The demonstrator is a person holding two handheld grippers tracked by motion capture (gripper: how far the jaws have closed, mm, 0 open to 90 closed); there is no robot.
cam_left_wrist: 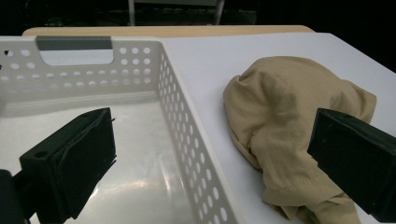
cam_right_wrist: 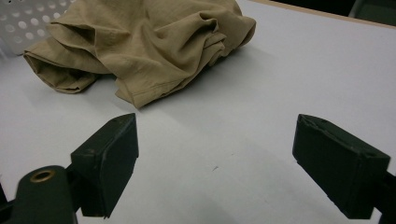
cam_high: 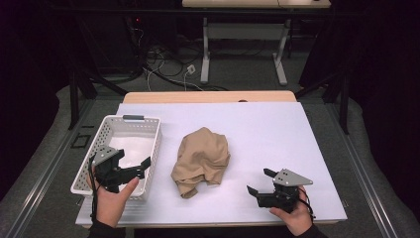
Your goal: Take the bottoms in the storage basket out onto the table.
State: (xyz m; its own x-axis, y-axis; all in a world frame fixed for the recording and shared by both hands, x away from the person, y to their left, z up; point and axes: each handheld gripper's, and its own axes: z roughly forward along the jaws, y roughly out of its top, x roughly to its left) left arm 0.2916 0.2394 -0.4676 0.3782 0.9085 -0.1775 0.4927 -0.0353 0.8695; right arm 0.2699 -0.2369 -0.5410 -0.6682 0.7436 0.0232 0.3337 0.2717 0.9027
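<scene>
At the near edge of the table (cam_high: 277, 124), two grippers are held, one in each hand. The right gripper (cam_high: 261, 181) is seen at about 5 o'clock from the cloth (cam_high: 202, 159), well apart from it, low over bare white surface. Its jaws are set wide apart, with nothing between them; in the right gripper view only the white tabletop lies in the gap, and the cloth (cam_right_wrist: 140, 46) is found beyond, toward 11 o'clock.

The left gripper (cam_high: 132, 161) is held at about 9 o'clock from the cloth, over the near right part of the basket (cam_high: 94, 144). Its jaws are likewise spread wide and empty. In the left gripper view one jaw is seen above the basket's floor and the other above the cloth's near edge, the perforated wall of the basket (cam_left_wrist: 187, 140) running between them.

The cloth, tan and crumpled into a heap, is found near the middle of the table, just beside the basket's right wall; whether the two touch cannot be told. It is gripped by neither tool.

Farther off, at 12 o'clock, the basket's grey handle (cam_high: 133, 118) is seen on its far wall.
</scene>
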